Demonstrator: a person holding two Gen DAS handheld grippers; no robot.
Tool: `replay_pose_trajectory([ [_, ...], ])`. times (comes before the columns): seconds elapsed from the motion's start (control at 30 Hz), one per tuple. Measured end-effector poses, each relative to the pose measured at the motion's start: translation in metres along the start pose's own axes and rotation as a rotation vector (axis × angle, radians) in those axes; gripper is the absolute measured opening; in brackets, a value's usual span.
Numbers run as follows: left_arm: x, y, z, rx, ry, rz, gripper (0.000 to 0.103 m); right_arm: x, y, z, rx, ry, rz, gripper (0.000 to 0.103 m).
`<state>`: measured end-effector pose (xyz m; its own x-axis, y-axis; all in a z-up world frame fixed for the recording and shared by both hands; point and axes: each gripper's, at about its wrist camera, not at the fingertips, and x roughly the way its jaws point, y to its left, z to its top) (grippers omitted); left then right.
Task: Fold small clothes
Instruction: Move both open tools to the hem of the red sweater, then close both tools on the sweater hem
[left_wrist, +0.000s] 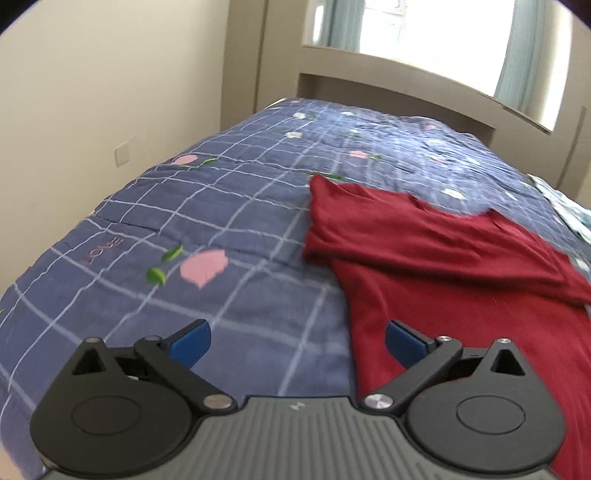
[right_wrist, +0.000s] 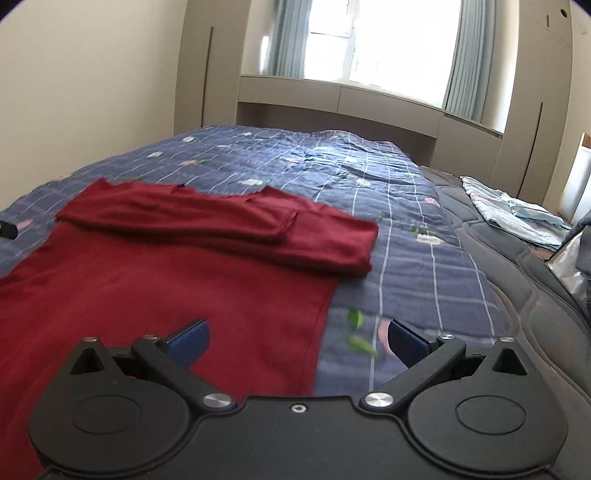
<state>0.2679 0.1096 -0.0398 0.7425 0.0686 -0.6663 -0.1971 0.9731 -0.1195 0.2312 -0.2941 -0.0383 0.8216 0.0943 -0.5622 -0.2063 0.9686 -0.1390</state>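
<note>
Both views are blurred by motion, esp. the quilt print near the lens. The shirt (left_wrist: 461, 266) runs off the right and bottom edge in the left wrist view, and off the left edge in the right wrist view (right_wrist: 177, 273), so its hem and full outline can't be made out. A small dark object (right_wrist: 7, 229) at the left edge of the right view is cut off; can't tell what it is. At far right a shiny silver thing (right_wrist: 570, 264) is only partly in frame, also unidentifiable.

No containers visible.

The shirt, dark red, lies flat on the quilt (left_wrist: 207, 206), its top part with sleeves folded across the body into a band. The left gripper (left_wrist: 297, 341) hangs over the shirt's left edge: one blue pad over quilt, the other over red cloth, jaws spread wide w/ nothing pinched. The right gripper (right_wrist: 298, 341) sits over the shirt's right edge, jaws likewise spread wide, nothing between them.

The quilt is blue w/ a pale grid, pink flowers and green leaves, on a bed. Right of it a dark mattress (right_wrist: 517, 251) shows, w/ a pale folded cloth (right_wrist: 509, 206) on it. Beyond: beige walls, a built-in ledge (right_wrist: 332, 96), a bright window (right_wrist: 384, 40) w/ pale blue curtains.
</note>
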Motion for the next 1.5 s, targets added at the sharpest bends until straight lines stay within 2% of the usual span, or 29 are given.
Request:
replay_pose_trajectory([
  [0.1,-0.02,-0.005,-0.02,0.045,-0.022,-0.019,0.103,-0.024,0.005,-0.017,-0.017,-0.001,0.019,0.102],
  [0.3,-0.047,-0.016,-0.058,0.148,-0.022,-0.016,0.103,-0.057,0.01,-0.053,-0.003,0.033,-0.016,0.102],
  [0.57,-0.069,-0.015,-0.1,0.244,0.038,0.001,0.102,-0.093,-0.006,-0.101,0.027,0.078,-0.086,0.102],
  [0.77,-0.09,-0.005,-0.109,0.246,0.043,-0.015,0.103,-0.12,-0.017,-0.118,0.057,0.05,-0.121,0.102],
  [0.87,-0.107,-0.004,-0.113,0.281,-0.002,-0.046,0.103,-0.135,-0.011,-0.115,0.021,-0.015,-0.061,0.102],
  [0.97,-0.121,-0.015,-0.122,0.371,-0.038,-0.088,0.103,-0.142,0.006,-0.111,-0.056,-0.055,0.021,0.102],
  [1.1,-0.125,-0.037,-0.134,0.517,-0.051,-0.127,0.103,-0.135,0.034,-0.11,-0.158,-0.047,0.096,0.102],
  [1.23,-0.12,-0.056,-0.145,0.631,-0.012,-0.19,0.103,-0.125,0.052,-0.113,-0.204,-0.019,0.142,0.102],
  [1.4,-0.11,-0.074,-0.157,0.742,0.022,-0.213,0.103,-0.114,0.074,-0.118,-0.311,-0.012,0.119,0.102],
  [1.5,-0.11,-0.082,-0.163,0.78,0.011,-0.215,0.103,-0.113,0.086,-0.122,-0.381,-0.048,0.087,0.102],
])
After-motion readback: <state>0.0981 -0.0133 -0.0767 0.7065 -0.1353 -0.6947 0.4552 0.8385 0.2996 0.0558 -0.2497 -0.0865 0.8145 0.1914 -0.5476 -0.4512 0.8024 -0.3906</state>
